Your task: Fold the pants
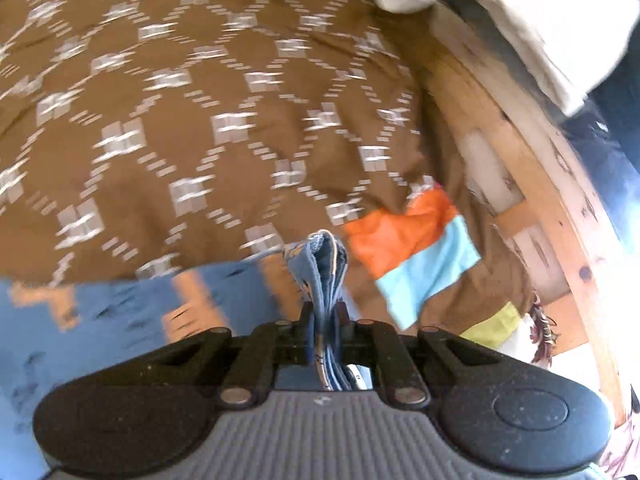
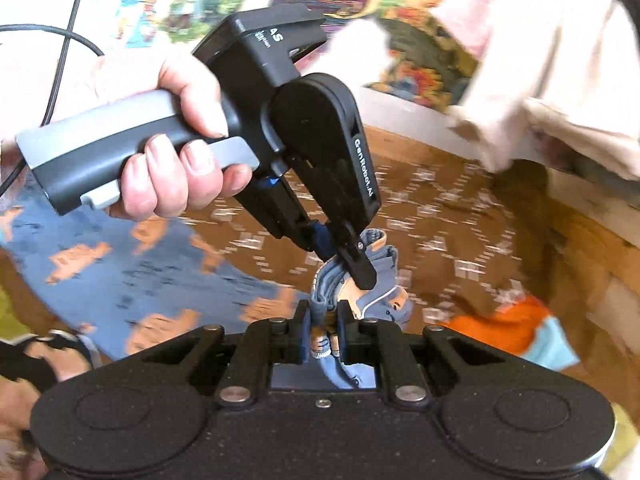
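The pants [image 1: 120, 320] are blue with orange shapes and lie spread over a brown bedspread [image 1: 200, 120]. My left gripper [image 1: 324, 312] is shut on a bunched, folded edge of the pants [image 1: 326, 252] that sticks up between its pads. In the right wrist view the pants [image 2: 120, 272] stretch away to the left. My right gripper [image 2: 324, 320] is shut on the same bunched edge [image 2: 376, 304]. Just above it a hand [image 2: 172, 184] holds the left gripper [image 2: 352, 270], which pinches the fabric from above. The two grippers are almost touching.
An orange and light-blue cloth [image 1: 412, 248] lies at the bedspread's right edge. The wooden bed frame [image 1: 540, 200] curves along the right side. A beige cloth [image 1: 540, 32] hangs at the upper right. A black cable [image 2: 60, 60] trails behind the hand.
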A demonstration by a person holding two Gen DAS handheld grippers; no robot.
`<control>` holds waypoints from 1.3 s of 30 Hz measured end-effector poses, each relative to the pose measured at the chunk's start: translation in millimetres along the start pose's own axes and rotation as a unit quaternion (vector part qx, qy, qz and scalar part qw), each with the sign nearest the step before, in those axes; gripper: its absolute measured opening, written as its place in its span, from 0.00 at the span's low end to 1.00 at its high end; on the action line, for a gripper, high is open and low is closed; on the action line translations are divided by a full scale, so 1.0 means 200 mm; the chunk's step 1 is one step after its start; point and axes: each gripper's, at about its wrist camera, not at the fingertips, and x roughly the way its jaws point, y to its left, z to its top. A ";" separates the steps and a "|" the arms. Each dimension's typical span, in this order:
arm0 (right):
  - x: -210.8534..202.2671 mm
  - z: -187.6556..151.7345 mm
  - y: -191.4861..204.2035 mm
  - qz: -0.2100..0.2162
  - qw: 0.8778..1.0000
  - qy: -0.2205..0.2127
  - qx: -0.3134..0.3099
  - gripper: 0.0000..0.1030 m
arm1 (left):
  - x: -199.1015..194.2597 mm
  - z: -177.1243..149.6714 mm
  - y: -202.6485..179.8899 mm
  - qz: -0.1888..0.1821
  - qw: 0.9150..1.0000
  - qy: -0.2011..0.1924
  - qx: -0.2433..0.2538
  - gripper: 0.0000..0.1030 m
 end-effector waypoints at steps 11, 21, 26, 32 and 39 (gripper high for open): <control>0.15 -0.02 0.26 0.111 0.993 0.037 0.001 0.13 | -0.02 -0.30 0.39 0.009 0.998 -0.033 -0.048 0.09; 0.19 -0.05 0.28 0.122 0.991 0.053 -0.003 0.17 | 0.01 -0.38 0.45 -0.007 0.997 -0.056 -0.046 0.16; 0.20 -0.05 0.28 0.121 0.991 0.055 -0.004 0.29 | 0.00 -0.37 0.44 -0.003 0.998 -0.053 -0.045 0.17; 0.23 -0.06 0.30 0.105 0.992 0.064 -0.014 0.38 | 0.01 -0.37 0.45 0.003 0.997 -0.044 -0.070 0.17; 0.24 -0.06 0.33 0.102 0.992 0.064 -0.037 0.29 | 0.00 -0.36 0.41 0.016 0.997 -0.042 -0.065 0.13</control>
